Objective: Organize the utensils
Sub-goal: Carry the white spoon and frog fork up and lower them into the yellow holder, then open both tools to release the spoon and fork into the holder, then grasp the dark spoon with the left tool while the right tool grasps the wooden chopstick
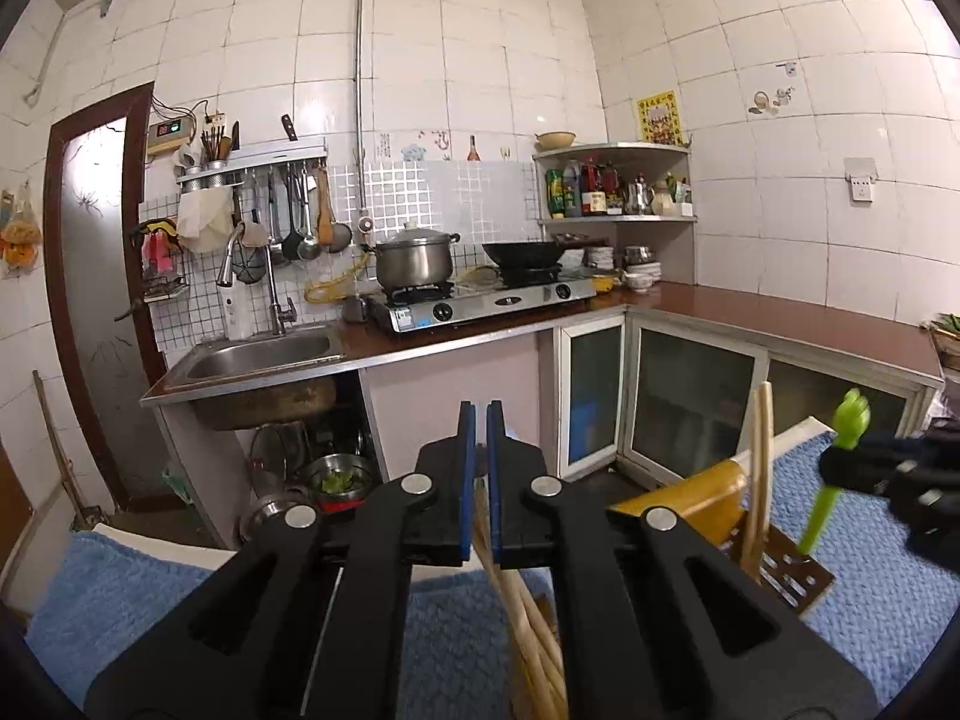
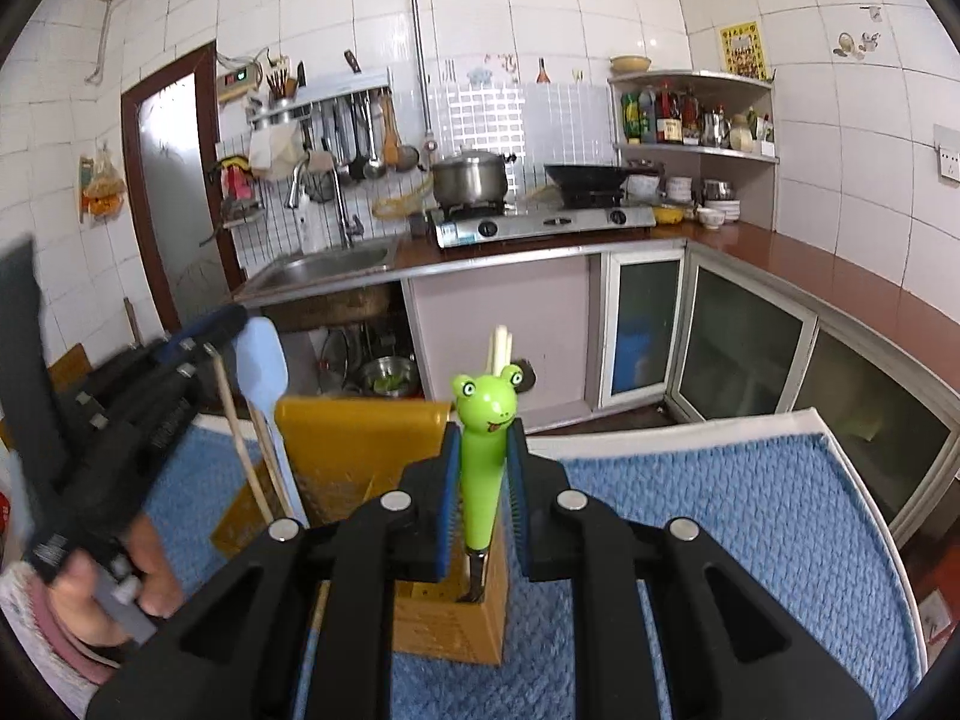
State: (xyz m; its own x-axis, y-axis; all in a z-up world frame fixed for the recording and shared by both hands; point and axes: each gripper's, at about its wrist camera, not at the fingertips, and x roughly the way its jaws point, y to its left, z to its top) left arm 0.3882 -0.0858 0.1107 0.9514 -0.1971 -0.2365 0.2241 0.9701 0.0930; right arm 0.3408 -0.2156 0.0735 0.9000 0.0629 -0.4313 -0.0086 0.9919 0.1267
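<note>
My right tongs (image 2: 483, 480) pinch the frog-handled utensil (image 2: 483, 450) over the wooden holder (image 2: 456, 618), left tongs (image 1: 480, 468) nipping chopsticks (image 1: 528, 618); next, lower both in.

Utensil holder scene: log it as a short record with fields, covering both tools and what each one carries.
surface: blue mat
holder: yellow-brown utensil holder standing on the mat
right tool: shut on green frog-handled utensil, upright, its metal end inside a wooden slot of the holder
left tool: shut on wooden chopsticks
already in holder: pale blue spatula, more chopsticks
background: sink, gas stove with pot and wok
</note>
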